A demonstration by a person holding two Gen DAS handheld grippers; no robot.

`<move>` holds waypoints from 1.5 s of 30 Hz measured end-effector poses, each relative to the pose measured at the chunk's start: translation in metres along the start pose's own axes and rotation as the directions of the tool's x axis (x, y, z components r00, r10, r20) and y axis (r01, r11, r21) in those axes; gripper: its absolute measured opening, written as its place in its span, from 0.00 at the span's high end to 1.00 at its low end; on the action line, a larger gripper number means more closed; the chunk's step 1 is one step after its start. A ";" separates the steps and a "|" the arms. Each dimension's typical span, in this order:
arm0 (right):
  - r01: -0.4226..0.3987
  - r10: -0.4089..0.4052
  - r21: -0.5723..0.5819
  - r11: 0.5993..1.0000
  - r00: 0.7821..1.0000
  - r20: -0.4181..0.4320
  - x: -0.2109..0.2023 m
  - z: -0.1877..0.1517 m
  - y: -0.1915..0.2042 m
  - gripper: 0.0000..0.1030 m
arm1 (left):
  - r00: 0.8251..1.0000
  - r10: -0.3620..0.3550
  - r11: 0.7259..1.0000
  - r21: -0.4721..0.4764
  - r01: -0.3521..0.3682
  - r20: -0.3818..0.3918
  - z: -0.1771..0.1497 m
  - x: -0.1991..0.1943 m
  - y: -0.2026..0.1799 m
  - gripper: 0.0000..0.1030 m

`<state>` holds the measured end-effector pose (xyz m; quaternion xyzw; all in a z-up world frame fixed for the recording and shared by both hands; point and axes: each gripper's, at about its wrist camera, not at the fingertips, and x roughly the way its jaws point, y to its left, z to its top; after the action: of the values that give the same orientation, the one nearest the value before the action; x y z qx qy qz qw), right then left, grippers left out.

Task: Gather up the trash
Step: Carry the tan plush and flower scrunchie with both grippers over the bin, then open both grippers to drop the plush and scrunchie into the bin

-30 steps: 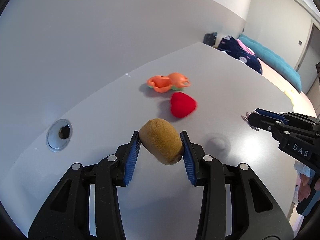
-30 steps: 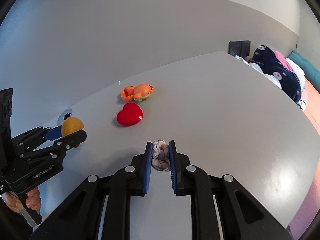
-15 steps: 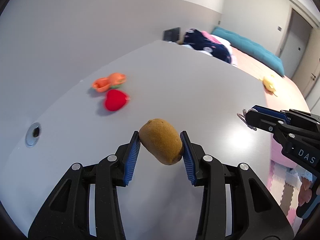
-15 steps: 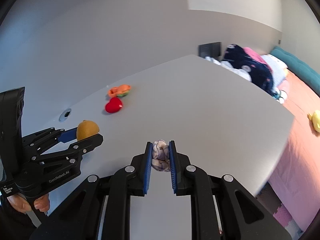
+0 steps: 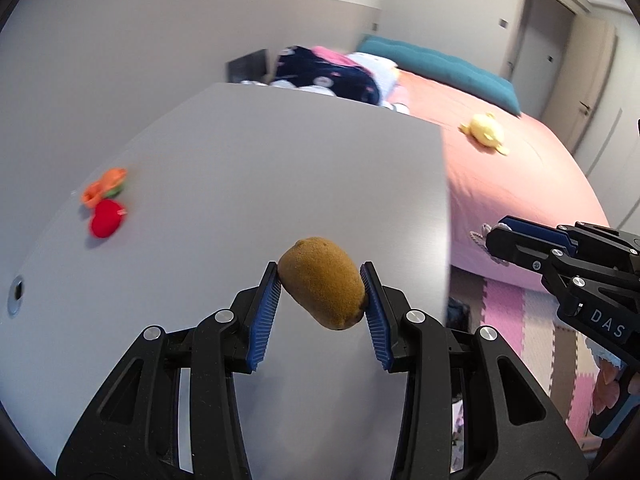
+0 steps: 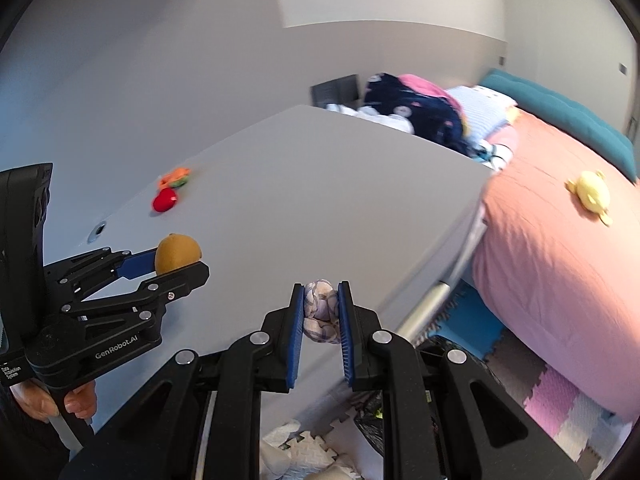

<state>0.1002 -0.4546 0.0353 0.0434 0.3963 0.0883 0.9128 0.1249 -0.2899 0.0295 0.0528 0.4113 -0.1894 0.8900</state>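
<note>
A fuzzy brown kiwi point(image 5: 323, 282) hangs above the grey table point(image 5: 280, 160), pinched between the blue pads of my left gripper point(image 5: 322, 285). The right wrist view shows the same kiwi point(image 6: 177, 253) in that left gripper point(image 6: 176, 260) at the left. My right gripper point(image 6: 321, 310) is shut on a small crumpled wad of pale patterned paper point(image 6: 321, 311) over the table's near right edge. In the left wrist view this right gripper point(image 5: 490, 236) reaches in from the right, with the wad point(image 5: 480, 235) peeking out at its tip.
A red heart toy point(image 5: 107, 218) and an orange toy point(image 5: 105, 185) lie far left on the table. A bed with a pink cover point(image 6: 560, 260), a yellow plush point(image 6: 592, 196) and dark bedding point(image 6: 416, 116) stands to the right. Black bag point(image 6: 370, 420) and crumpled white paper point(image 6: 288, 448) lie on the floor mats below.
Both grippers have swung to the right with their loads, from over the table's middle toward its right edge. The toys slid to the left of view; bed and floor came into sight.
</note>
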 end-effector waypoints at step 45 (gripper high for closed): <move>0.284 -0.301 0.347 0.894 0.954 -0.005 -0.087 -0.102 -0.186 0.35 | 0.978 -0.168 0.932 0.302 0.199 -0.124 -0.001 0.057 -0.207 0.06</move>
<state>-0.0094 -0.6528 0.0003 0.1441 0.3853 -0.1214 0.9034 0.0794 -0.4973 -0.0015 0.1637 0.4216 -0.3319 0.8278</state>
